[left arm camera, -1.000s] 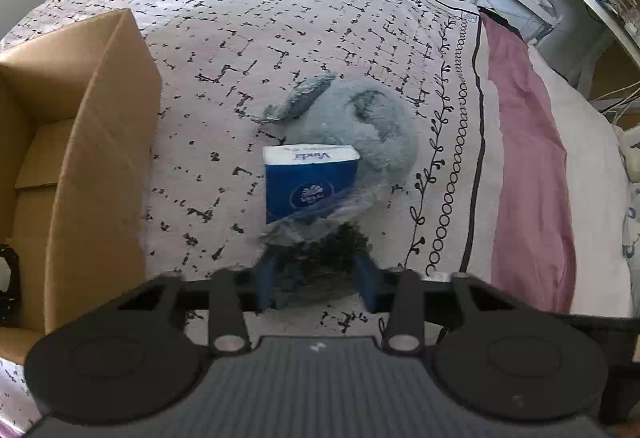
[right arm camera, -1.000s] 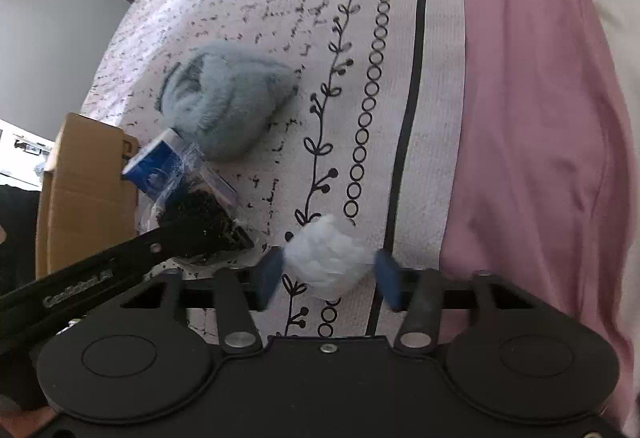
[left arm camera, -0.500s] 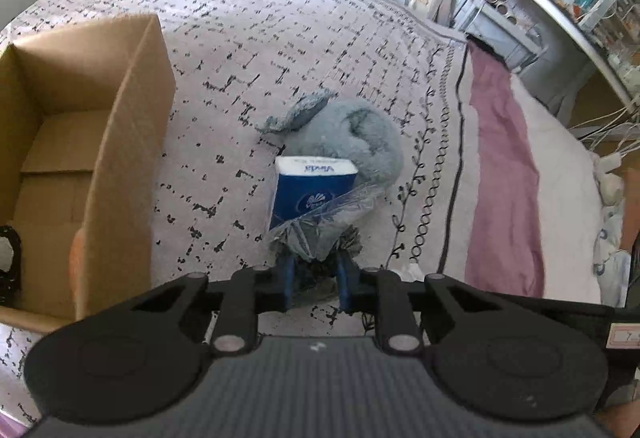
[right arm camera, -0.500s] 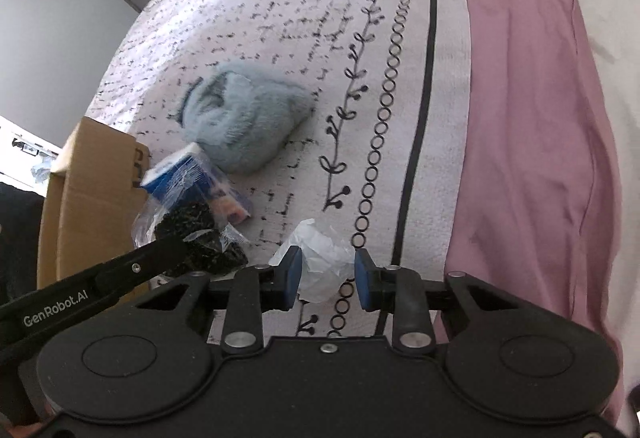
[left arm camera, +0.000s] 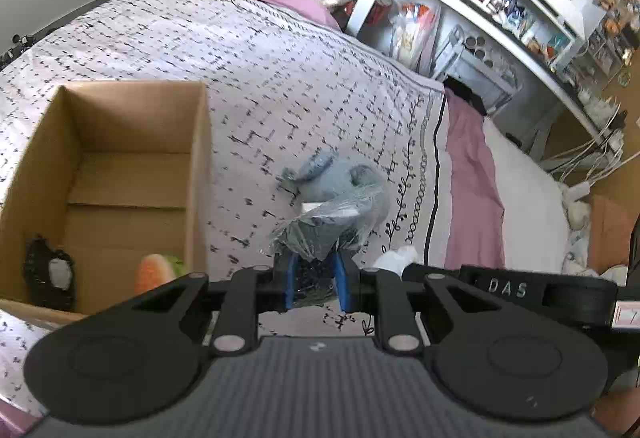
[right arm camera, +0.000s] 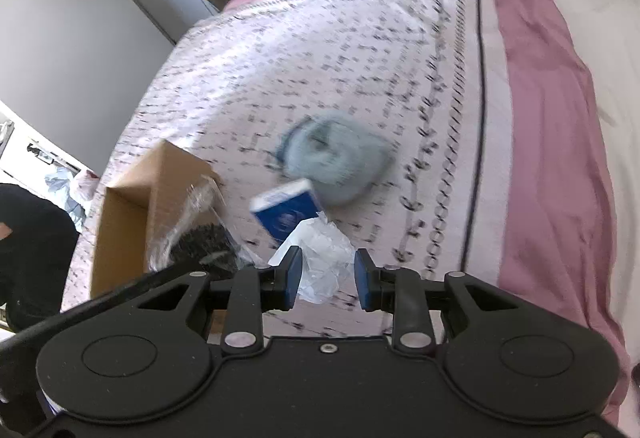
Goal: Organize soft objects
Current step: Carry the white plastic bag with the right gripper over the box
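Note:
My left gripper [left arm camera: 316, 280] is shut on a clear plastic bag of dark stuff [left arm camera: 320, 234], which hangs above the patterned bed cover. My right gripper [right arm camera: 326, 274] is shut on a crumpled white plastic wad [right arm camera: 320, 258], also off the bed. Both show in each other's views: the wad [left arm camera: 396, 260] and the bag [right arm camera: 200, 234]. On the bed beyond lie a grey plush toy [right arm camera: 336, 158] [left arm camera: 340, 178] and a blue tissue pack [right arm camera: 286, 214], which the bag mostly hides in the left wrist view. An open cardboard box [left arm camera: 196, 174] [right arm camera: 128, 230] stands to the left.
Inside the box lie a black netted item [left arm camera: 50, 274] and an orange and green soft toy [left arm camera: 154, 272]. A pink band of bedding [right arm camera: 540, 118] runs along the right. Cluttered white shelves [left arm camera: 480, 10] stand past the far side of the bed.
Both grippers closed, the left on the clear bag and the right on the white wad, then rose off the bed with them. The tissue pack and grey plush stayed put.

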`<state>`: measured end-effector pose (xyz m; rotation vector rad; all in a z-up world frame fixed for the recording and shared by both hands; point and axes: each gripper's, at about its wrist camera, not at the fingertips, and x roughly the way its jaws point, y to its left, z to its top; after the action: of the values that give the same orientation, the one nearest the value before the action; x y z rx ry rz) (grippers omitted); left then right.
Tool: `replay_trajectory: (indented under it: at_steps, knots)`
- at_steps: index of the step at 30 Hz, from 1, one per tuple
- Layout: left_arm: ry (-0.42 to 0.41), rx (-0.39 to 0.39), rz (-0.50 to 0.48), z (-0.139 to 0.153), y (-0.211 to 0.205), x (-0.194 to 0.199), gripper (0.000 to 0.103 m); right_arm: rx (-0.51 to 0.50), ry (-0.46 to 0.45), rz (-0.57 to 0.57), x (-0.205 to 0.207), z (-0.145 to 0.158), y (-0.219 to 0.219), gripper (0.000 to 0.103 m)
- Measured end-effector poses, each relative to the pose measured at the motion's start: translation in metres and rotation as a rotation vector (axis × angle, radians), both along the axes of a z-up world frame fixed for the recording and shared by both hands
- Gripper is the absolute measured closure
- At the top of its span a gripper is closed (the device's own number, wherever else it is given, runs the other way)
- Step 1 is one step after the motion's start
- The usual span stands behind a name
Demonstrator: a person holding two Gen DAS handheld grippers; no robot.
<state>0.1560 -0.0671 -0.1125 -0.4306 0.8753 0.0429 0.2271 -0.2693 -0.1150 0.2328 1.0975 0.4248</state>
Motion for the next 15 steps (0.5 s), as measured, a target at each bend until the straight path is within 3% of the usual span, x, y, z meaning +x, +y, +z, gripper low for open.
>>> replay_trajectory:
  at_steps: [15]
  knots:
    - [-0.06,-0.075,0.015,0.033,0.068,-0.033,0.083,-0.01,-0.074,0.025,-0.022,0.048,0.068,0.075]
